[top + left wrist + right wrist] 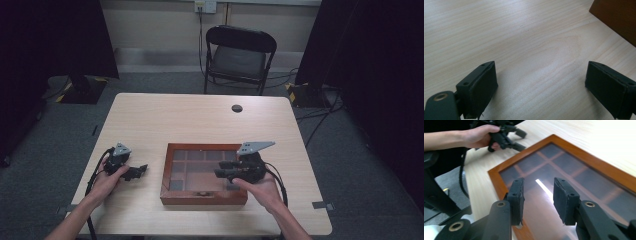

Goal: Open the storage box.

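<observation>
Near the tabletop's front edge sits a flat brown wooden box with a glass lid. It looks heavy and breakable; grab its wooden rim. Over it hovers the right gripper, half spread, empty. Left gripper spread wide.

left tongs gape wide; right tongs stand narrowly parted, gripping nothing.

A reddish-brown wooden box with a dark, seemingly gridded glass lid sits on pale woodgrain table.
</observation>
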{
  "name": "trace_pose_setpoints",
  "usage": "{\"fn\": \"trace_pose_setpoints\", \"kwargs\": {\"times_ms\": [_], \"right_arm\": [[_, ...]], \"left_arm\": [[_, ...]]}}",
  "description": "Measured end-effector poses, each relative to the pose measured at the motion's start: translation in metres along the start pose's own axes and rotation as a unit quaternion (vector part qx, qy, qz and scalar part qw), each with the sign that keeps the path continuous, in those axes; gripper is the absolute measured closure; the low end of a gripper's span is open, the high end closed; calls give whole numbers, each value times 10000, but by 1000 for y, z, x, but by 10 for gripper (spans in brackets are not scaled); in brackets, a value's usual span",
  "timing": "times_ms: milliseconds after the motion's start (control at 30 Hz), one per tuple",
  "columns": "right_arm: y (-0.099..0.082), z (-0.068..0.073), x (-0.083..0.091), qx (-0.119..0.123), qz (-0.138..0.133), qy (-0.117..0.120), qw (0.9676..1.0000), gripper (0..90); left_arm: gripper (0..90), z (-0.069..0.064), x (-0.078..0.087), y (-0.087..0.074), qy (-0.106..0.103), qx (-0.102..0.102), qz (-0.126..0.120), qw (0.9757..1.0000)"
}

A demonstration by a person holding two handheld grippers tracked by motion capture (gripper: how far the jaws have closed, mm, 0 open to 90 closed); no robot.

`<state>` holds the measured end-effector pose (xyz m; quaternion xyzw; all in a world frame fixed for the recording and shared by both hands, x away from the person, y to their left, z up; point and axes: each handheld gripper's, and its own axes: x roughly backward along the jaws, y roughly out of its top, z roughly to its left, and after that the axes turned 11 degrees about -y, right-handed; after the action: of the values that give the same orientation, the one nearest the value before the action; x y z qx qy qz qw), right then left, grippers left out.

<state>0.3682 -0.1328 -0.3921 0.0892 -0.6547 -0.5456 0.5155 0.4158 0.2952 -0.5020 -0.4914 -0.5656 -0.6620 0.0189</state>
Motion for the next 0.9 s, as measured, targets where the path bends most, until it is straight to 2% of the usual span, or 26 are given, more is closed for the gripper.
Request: {"fn": "trace_pose_setpoints", "kwargs": {"times_ms": [267,467,500,667,700,733,900], "right_arm": [[-6,19,-18,261,254,355,9987,655],[-14,26,-25,366,389,473,9975,697],[-17,29,-28,433,497,513,9965,715],[-20,33,-37,551,607,653,9945,783],[-20,33,-37,551,607,653,9945,783],[-21,35,-40,652,669,645,9935,795],[-24,34,-43,638,628,629,9940,790]], "left_arm": [[99,0,0,0,-5,4,-1,10000],[98,0,0,0,-6,3,-1,10000],[99,0,0,0,-8,3,-1,10000],[99,0,0,0,-7,3,-1,10000],[99,0,0,0,-7,3,-1,10000],[99,0,0,0,-6,3,0,10000],[98,0,0,0,-7,2,0,10000]]}}
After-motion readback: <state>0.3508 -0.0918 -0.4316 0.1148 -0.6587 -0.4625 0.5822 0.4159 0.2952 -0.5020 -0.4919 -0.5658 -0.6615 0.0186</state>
